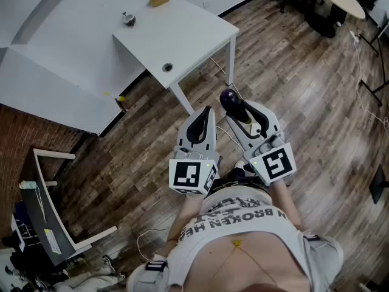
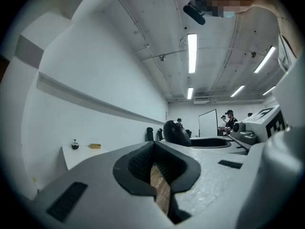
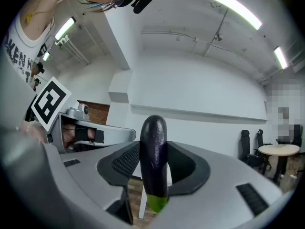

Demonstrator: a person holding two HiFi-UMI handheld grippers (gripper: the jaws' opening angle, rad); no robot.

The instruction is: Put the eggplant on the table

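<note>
While right gripper point(image 1: 242, 111) clamps eggplant point(image 1: 229, 97) upright over floor, white table point(image 1: 182, 38) stands far left, well apart. Left gripper point(image 1: 203, 117) closed, empty. Risk: glossy skin slips through pads mid-carry (eggplant top-heavy), dropping short of table.

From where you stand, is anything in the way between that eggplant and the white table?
Nothing visible does. The eggplant, gripped in the right hand-held gripper, has only open wooden floor between it and the white table. A small dark item and a yellowish block sit near the table's far edge.
</note>
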